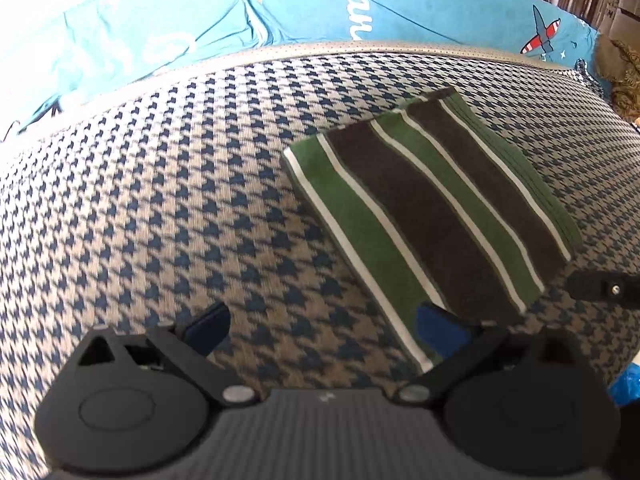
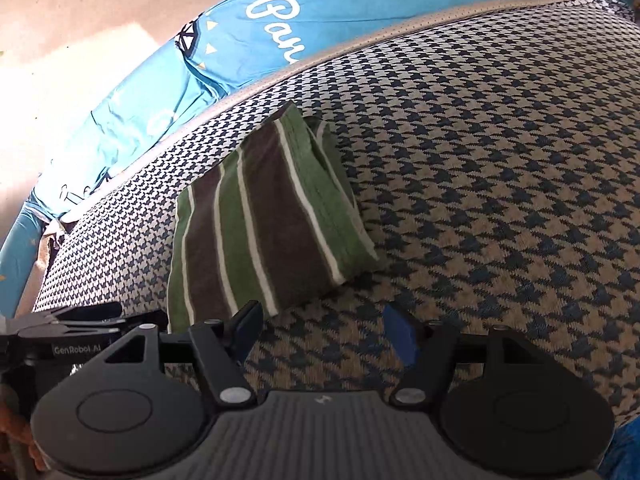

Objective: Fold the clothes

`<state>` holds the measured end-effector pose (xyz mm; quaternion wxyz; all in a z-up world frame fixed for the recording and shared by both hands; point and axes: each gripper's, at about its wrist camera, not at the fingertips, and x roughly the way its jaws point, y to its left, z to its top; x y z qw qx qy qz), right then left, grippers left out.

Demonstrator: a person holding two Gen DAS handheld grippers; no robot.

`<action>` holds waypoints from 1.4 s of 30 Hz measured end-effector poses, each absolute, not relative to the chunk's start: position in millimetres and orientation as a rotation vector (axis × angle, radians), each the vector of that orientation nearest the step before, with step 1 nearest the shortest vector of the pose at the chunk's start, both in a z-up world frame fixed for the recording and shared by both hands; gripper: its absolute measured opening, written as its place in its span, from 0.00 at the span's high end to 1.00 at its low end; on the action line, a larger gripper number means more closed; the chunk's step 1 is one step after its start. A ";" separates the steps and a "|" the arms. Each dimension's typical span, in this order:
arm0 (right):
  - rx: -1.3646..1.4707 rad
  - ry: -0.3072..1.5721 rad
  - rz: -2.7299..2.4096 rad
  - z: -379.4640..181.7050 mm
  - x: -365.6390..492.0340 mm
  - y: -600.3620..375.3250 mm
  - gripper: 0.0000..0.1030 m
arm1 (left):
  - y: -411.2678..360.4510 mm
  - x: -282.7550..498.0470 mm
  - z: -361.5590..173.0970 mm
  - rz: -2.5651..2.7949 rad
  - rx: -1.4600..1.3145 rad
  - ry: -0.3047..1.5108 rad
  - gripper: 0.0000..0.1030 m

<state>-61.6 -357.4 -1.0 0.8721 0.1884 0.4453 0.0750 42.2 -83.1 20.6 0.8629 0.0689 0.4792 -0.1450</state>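
A green, brown and white striped garment [image 1: 432, 208] lies folded into a compact rectangle on a houndstooth cushion [image 1: 180, 184]. My left gripper [image 1: 324, 330] is open and empty; its right blue pad [image 1: 440, 330] sits at the garment's near corner. In the right wrist view the folded garment [image 2: 264, 220] lies ahead to the left. My right gripper [image 2: 324, 336] is open and empty, just in front of the garment's near edge. The left gripper's body [image 2: 68, 332] shows at the lower left there, and the right gripper's tip [image 1: 604, 286] shows at the left view's right edge.
A blue printed sheet with planes and white lettering [image 1: 360, 4] lies behind the cushion, past its grey piped edge [image 1: 360, 48]. It also shows in the right wrist view [image 2: 320, 12]. A beige floor [image 2: 80, 20] lies at the upper left.
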 end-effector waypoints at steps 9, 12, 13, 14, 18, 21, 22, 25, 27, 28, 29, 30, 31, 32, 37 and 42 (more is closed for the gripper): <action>0.539 0.950 0.139 -1.8 -41.8 -376.1 0.35 | -71.4 73.7 17.6 -0.350 0.021 1.038 0.00; 0.559 0.952 0.140 -2.6 -42.2 -382.3 0.35 | -71.8 86.3 14.7 -0.356 -0.021 1.046 0.00; 0.562 0.954 0.140 -3.1 -37.5 -380.9 0.35 | -74.3 91.3 13.1 -0.357 -0.028 1.048 0.00; 0.564 0.955 0.139 -3.7 -34.2 -380.3 0.35 | -75.3 94.9 12.3 -0.358 -0.032 1.050 0.00; 0.578 0.954 0.137 -5.2 -25.3 -380.1 0.35 | -74.0 105.4 9.7 -0.372 -0.048 1.061 0.00; 0.589 0.953 0.137 -6.3 -15.0 -377.7 0.35 | -72.0 112.2 7.3 -0.388 -0.069 1.074 0.00; 0.591 0.953 0.138 -6.8 -10.3 -376.3 0.35 | -71.0 114.5 6.5 -0.394 -0.077 1.079 0.00; 0.599 0.950 0.144 -8.1 -4.9 -375.8 0.34 | -68.1 123.5 2.7 -0.409 -0.116 1.095 0.00; 0.605 0.948 0.148 -9.1 -2.8 -376.3 0.33 | -67.8 129.9 -0.3 -0.413 -0.141 1.097 0.00; 0.609 0.946 0.151 -9.6 -1.8 -376.5 0.33 | -67.6 132.4 -1.1 -0.417 -0.148 1.097 0.00; 0.612 0.945 0.153 -10.1 -0.9 -376.7 0.33 | -67.4 134.5 -1.6 -0.421 -0.152 1.097 0.00; 0.615 0.944 0.156 -10.5 0.1 -376.9 0.33 | -67.2 136.7 -2.1 -0.426 -0.156 1.097 0.00; 0.618 0.942 0.158 -11.0 1.1 -377.1 0.33 | -67.2 138.3 -2.4 -0.430 -0.158 1.097 0.00; 0.621 0.941 0.161 -11.5 2.1 -377.4 0.33 | -69.6 142.0 -2.1 -0.437 -0.161 1.095 0.00; 0.633 0.934 0.171 -13.7 7.6 -377.6 0.32 | -80.0 154.7 -3.8 -0.489 -0.173 1.091 0.00; 0.640 0.929 0.184 -15.7 13.8 -374.8 0.32 | -93.4 155.1 -6.8 -0.526 -0.172 1.080 0.00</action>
